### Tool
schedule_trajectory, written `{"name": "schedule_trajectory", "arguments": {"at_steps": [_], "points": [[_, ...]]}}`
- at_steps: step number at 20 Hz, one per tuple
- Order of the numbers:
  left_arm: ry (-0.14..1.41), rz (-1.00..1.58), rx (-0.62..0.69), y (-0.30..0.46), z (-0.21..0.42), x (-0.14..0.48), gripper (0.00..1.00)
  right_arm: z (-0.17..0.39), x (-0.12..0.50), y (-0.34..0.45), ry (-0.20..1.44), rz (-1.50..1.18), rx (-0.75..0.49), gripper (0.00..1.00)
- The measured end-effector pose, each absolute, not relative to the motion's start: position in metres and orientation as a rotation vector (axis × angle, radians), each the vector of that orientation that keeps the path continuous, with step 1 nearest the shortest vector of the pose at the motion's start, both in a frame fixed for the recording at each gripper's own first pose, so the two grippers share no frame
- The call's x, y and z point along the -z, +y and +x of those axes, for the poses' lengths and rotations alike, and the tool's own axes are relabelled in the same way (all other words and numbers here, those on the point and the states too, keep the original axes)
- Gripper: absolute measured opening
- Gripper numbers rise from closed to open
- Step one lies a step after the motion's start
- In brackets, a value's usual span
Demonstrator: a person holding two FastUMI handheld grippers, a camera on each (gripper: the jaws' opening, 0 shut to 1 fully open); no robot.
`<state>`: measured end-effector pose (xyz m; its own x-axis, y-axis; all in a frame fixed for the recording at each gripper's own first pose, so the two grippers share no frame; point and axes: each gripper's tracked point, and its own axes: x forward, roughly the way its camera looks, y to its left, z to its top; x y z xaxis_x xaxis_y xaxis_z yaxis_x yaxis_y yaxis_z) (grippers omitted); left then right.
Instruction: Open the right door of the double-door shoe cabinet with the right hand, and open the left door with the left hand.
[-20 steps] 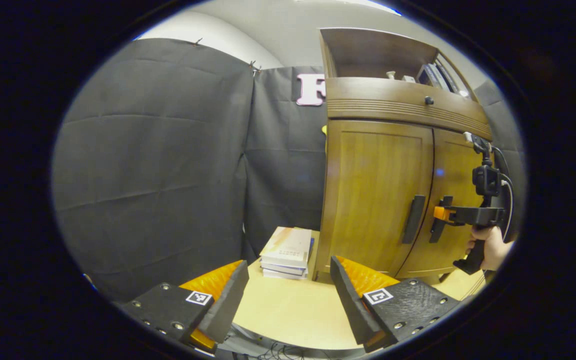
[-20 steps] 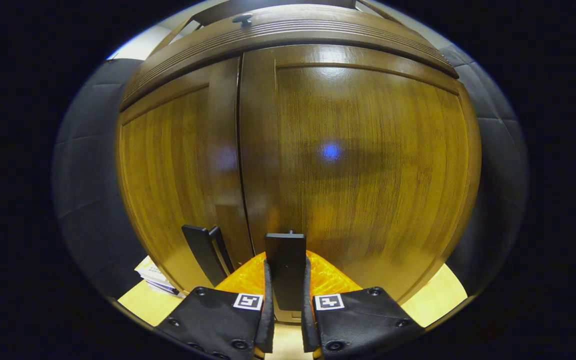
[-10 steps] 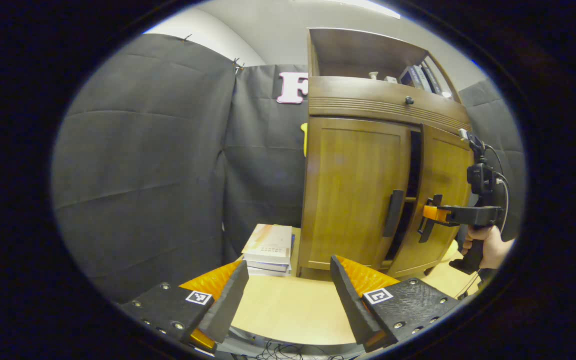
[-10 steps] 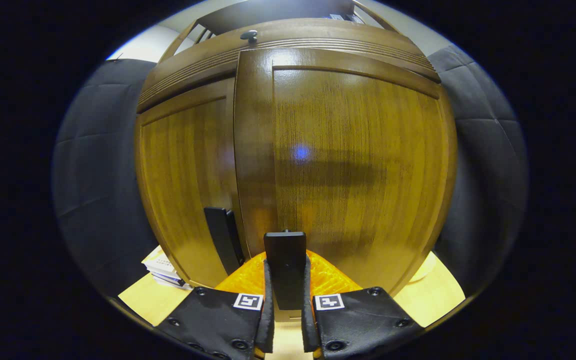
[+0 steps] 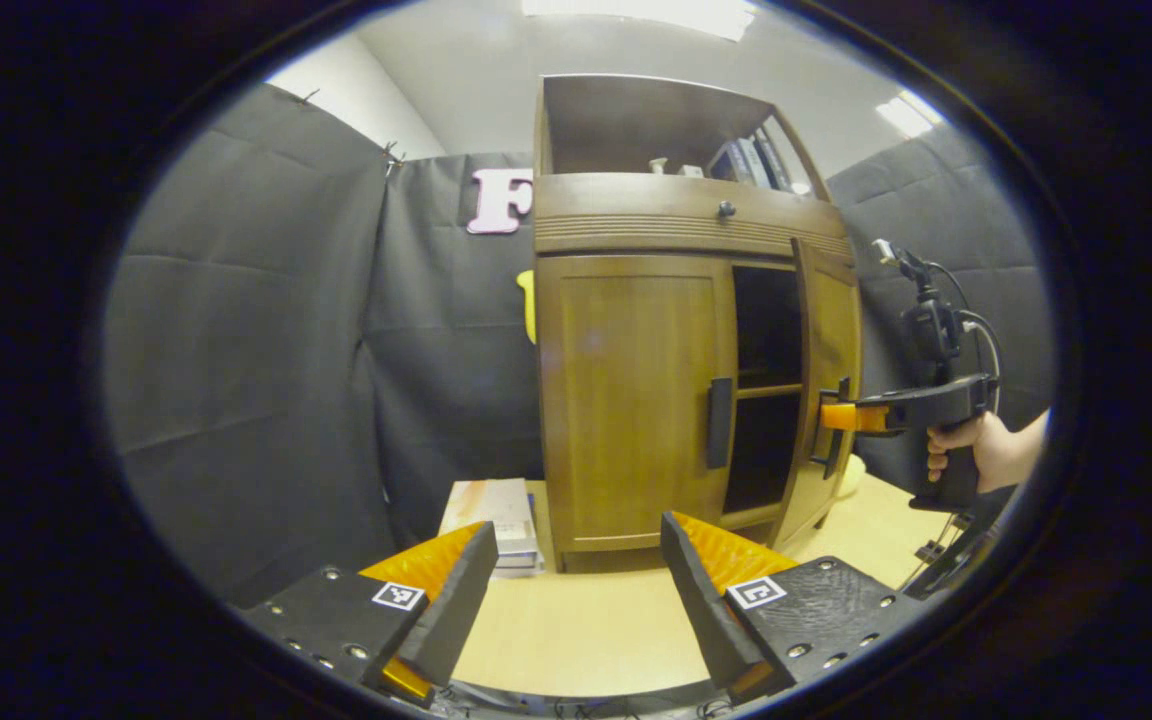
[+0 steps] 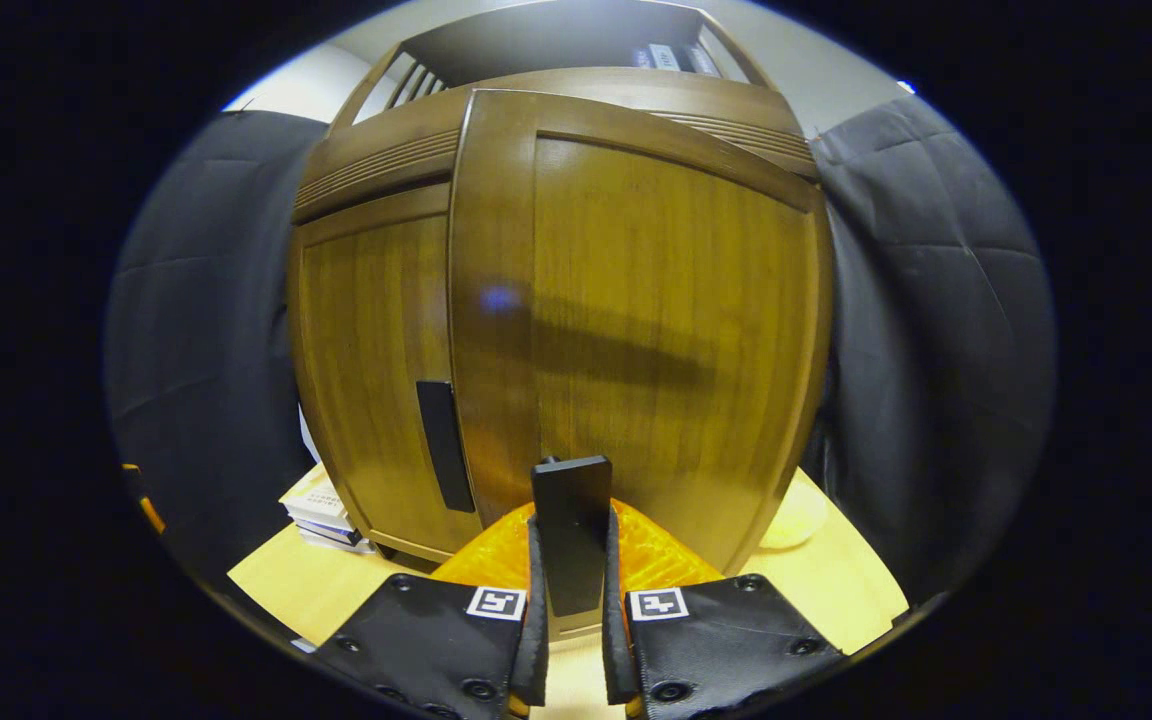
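Note:
The wooden shoe cabinet (image 5: 681, 215) stands on the table. Its left door (image 5: 631, 400) is closed, and the dark vertical handle (image 5: 719, 422) on it is free. The right door (image 5: 831, 340) stands swung out, showing dark shelves inside. In the right gripper view that door (image 6: 656, 320) fills the middle, and my right gripper (image 6: 571, 600) is shut on its dark handle (image 6: 571, 520). The left gripper view shows the right gripper (image 5: 836, 417) at the door, held by a hand (image 5: 976, 455). My left gripper (image 5: 576, 590) hangs open and empty, well short of the cabinet.
A stack of books (image 5: 491, 510) lies on the light wooden table (image 5: 586, 630) left of the cabinet. A drawer with a small knob (image 5: 726, 209) runs above the doors, with an open shelf holding books (image 5: 746, 160) on top. A pale round object (image 6: 794, 515) sits by the cabinet's right foot.
The right door went from closed to swung well open, with the right gripper still shut on its handle. The left gripper shifted so the cabinet now sits in the middle of its view.

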<state>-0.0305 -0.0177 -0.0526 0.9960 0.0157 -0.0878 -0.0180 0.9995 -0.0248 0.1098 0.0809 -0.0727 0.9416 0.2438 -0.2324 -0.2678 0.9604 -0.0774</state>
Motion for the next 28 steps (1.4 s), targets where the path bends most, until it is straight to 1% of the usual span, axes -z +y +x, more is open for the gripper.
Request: {"name": "schedule_trajectory", "arguments": {"at_steps": [3,5,10,13,14,16,17,22,26,28], "points": [[0.099,-0.072,0.025,-0.027,-0.028,0.061,0.94,0.098,0.071,0.070,0.228,-0.085,-0.259,0.24],[0.116,-0.099,0.040,-0.032,-0.026,0.068,0.94,0.089,0.070,0.059,0.236,-0.083,-0.254,0.23],[0.143,-0.136,0.032,-0.035,-0.026,0.071,0.94,0.075,0.069,0.038,0.228,-0.048,-0.258,0.23],[0.172,-0.146,-0.009,-0.033,-0.024,0.073,0.94,0.070,0.068,0.028,0.233,-0.049,-0.295,0.24],[0.176,-0.152,-0.028,-0.031,-0.023,0.071,0.94,0.068,0.069,0.023,0.235,-0.056,-0.308,0.23],[0.169,-0.171,-0.062,-0.029,-0.020,0.065,0.94,0.063,0.068,0.014,0.237,-0.058,-0.333,0.25],[0.166,-0.181,-0.078,-0.029,-0.019,0.063,0.94,0.061,0.067,0.009,0.235,-0.060,-0.345,0.22],[0.165,-0.171,-0.151,-0.022,-0.017,0.064,0.94,0.053,0.065,-0.022,0.236,-0.084,-0.401,0.23],[0.163,-0.167,-0.175,-0.037,-0.025,0.062,0.94,0.050,0.060,-0.052,0.244,-0.074,-0.437,0.22],[0.166,-0.156,-0.186,-0.051,-0.030,0.060,0.94,0.051,0.059,-0.070,0.229,-0.115,-0.442,0.23]]}}
